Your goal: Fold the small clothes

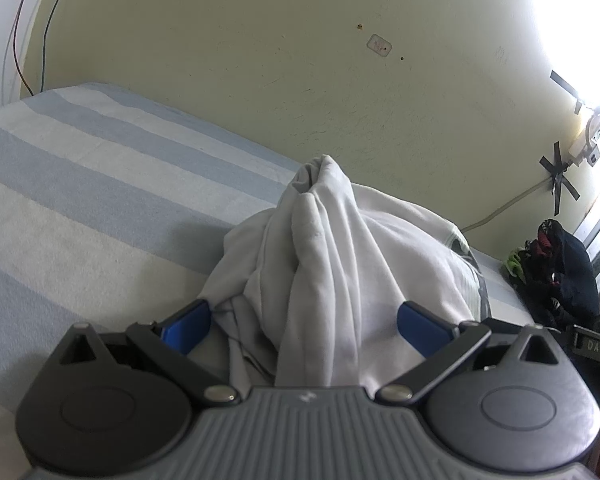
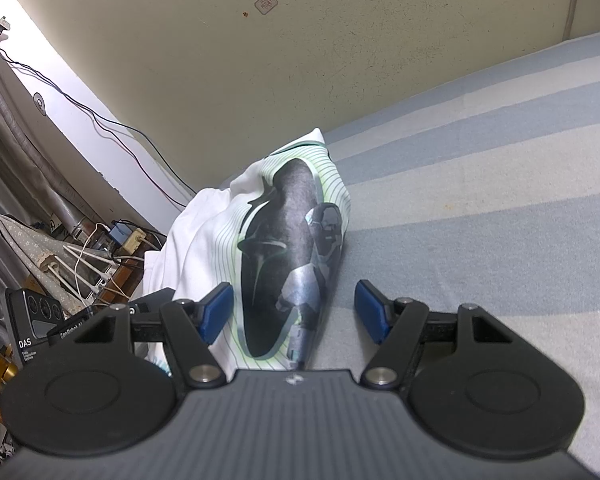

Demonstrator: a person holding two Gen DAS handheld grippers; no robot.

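Both tongs spread wide, bunched white shirt between each

One white shirt, one striped bed, two grippers.

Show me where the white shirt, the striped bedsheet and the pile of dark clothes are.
white shirt (image 1: 324, 248): left wrist view, bunched middle folds.
striped bedsheet (image 1: 80, 184): left wrist view, bare striped part.
pile of dark clothes (image 1: 560, 268): left wrist view, middle of heap.

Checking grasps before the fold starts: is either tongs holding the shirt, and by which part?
Neither. Both the left tongs and right tongs stand open, with the bunched white shirt between the pads, unclamped.
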